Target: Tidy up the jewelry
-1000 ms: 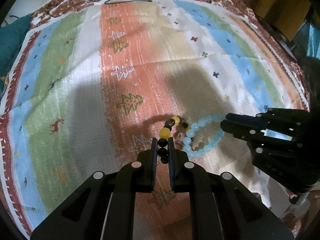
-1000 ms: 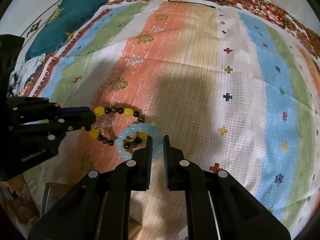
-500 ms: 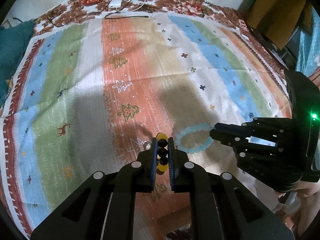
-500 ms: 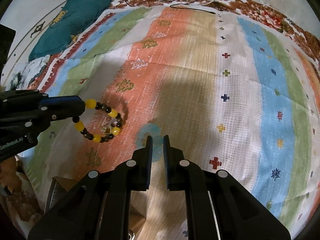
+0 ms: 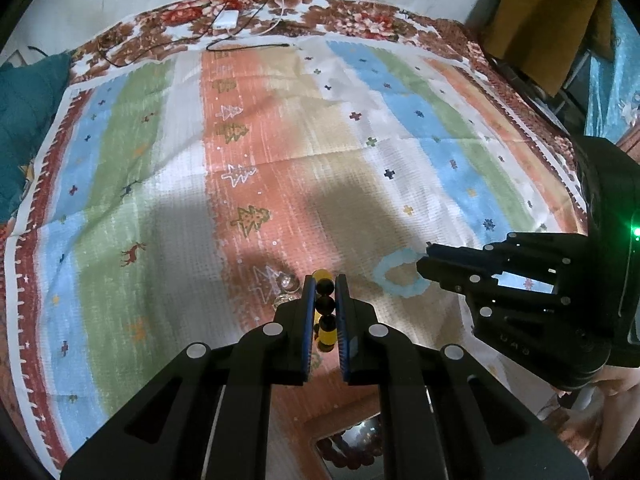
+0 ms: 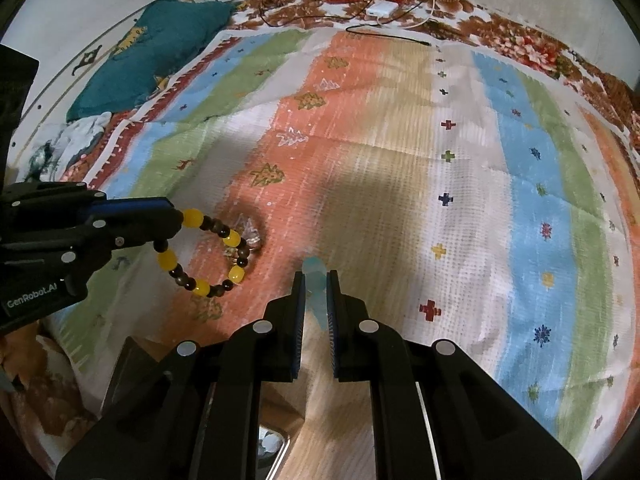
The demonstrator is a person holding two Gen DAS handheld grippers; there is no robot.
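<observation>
My left gripper [image 5: 324, 280] is shut on a yellow and black bead bracelet [image 5: 325, 304] and holds it above the striped cloth [image 5: 160, 240]. In the right wrist view the bracelet [image 6: 204, 256] hangs as a loop from the left gripper [image 6: 176, 224]. My right gripper [image 6: 315, 276] is shut on a pale blue bead bracelet [image 6: 314, 284], seen edge-on. In the left wrist view that bracelet [image 5: 398, 274] hangs as a ring from the right gripper [image 5: 424, 260]. A small clear glassy piece [image 5: 286, 282] lies on the cloth under the yellow bracelet.
A box with reddish beads [image 5: 352, 452] sits below my left gripper at the cloth's near edge. A metal tray corner [image 6: 272, 444] shows under my right gripper. A white charger and cables [image 5: 226, 20] lie at the far edge. A teal cushion [image 6: 152, 48] lies far left.
Both grippers have lifted their bracelets off the cloth and drawn them apart. The two bracelets no longer overlap. The clear piece stays on the cloth.
</observation>
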